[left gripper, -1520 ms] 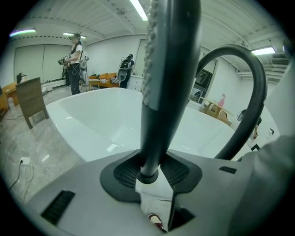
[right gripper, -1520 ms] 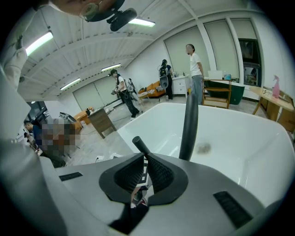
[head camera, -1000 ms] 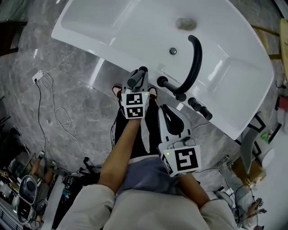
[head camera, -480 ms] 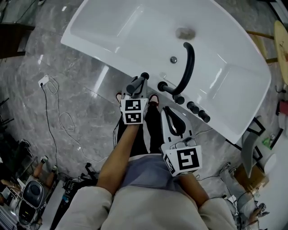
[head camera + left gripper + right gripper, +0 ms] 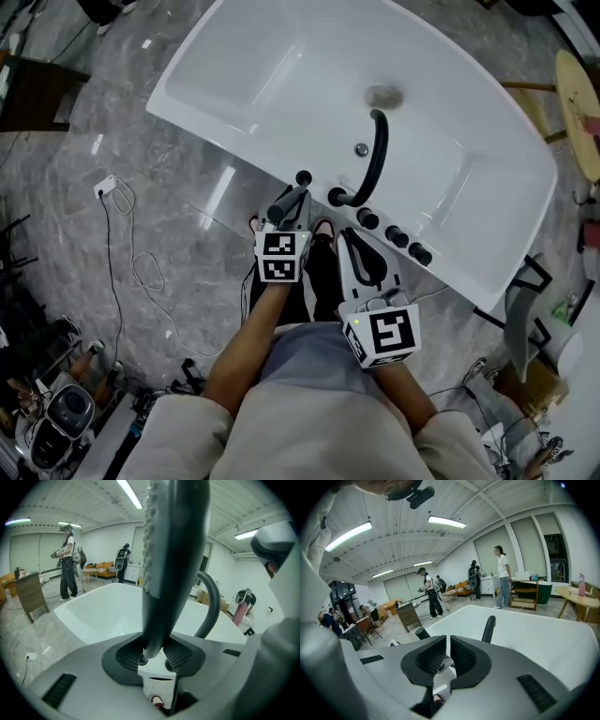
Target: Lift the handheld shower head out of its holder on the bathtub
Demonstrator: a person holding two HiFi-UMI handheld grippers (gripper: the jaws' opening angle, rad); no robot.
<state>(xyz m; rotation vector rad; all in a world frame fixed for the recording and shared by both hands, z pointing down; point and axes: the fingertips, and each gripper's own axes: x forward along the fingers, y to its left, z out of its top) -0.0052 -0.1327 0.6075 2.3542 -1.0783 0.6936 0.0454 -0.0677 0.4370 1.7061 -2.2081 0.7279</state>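
Note:
My left gripper is shut on the dark grey shower head, held just in front of the white bathtub's near rim. In the left gripper view the shower head stands upright, its lower end pinched between the pads of my left gripper. A black round fitting shows at the rim just past it. My right gripper hovers to the right, jaws together with nothing between them; it is seen again as the right gripper before the tub.
A curved black spout arches over the tub, with black knobs along the rim to its right. A white cable and socket lie on the grey marble floor. A wooden table stands far right. People stand across the room.
Both grippers have risen, and the left one has carried the shower head up with it. The tub now looks smaller and farther below.

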